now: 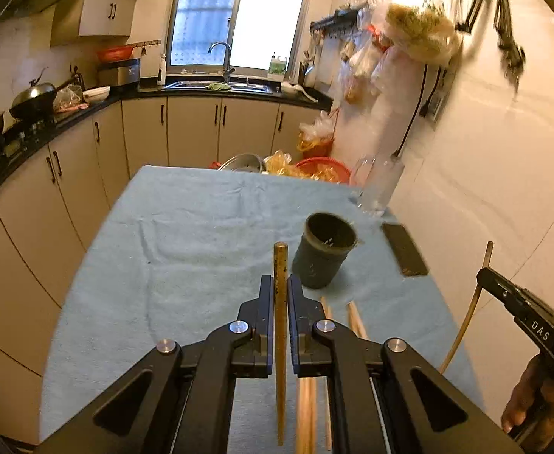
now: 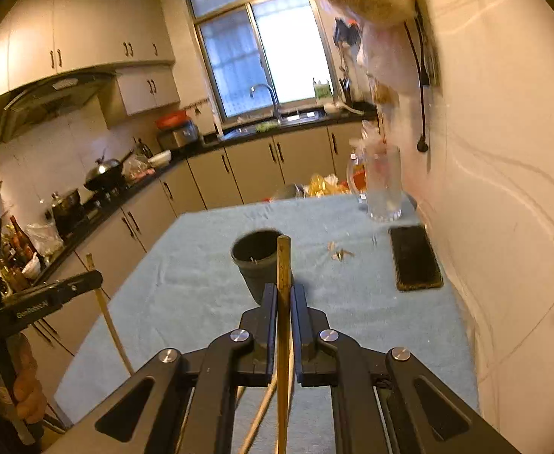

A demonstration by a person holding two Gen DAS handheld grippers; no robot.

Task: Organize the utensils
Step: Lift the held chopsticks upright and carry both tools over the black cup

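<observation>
Above a table under a light blue cloth (image 1: 186,227), both grippers hold one wooden chopstick each. My left gripper (image 1: 280,283) is shut on a chopstick (image 1: 280,265) that stands upright between its pads. My right gripper (image 2: 284,293) is shut on another chopstick (image 2: 283,261), also upright. A dark round cup (image 1: 326,249) stands open-mouthed on the cloth just beyond both grippers; the same cup (image 2: 259,261) lies a little left of the right fingers. Several more chopsticks (image 1: 356,319) lie on the cloth below the left gripper. The right gripper (image 1: 483,276) appears at the right edge of the left wrist view.
A dark phone (image 2: 415,257) lies near the wall on the right. A clear glass jug (image 2: 382,181) stands at the far right corner of the table. Small scraps (image 2: 339,253) lie near the phone. Cabinets and a black counter (image 1: 87,106) run along the left and back.
</observation>
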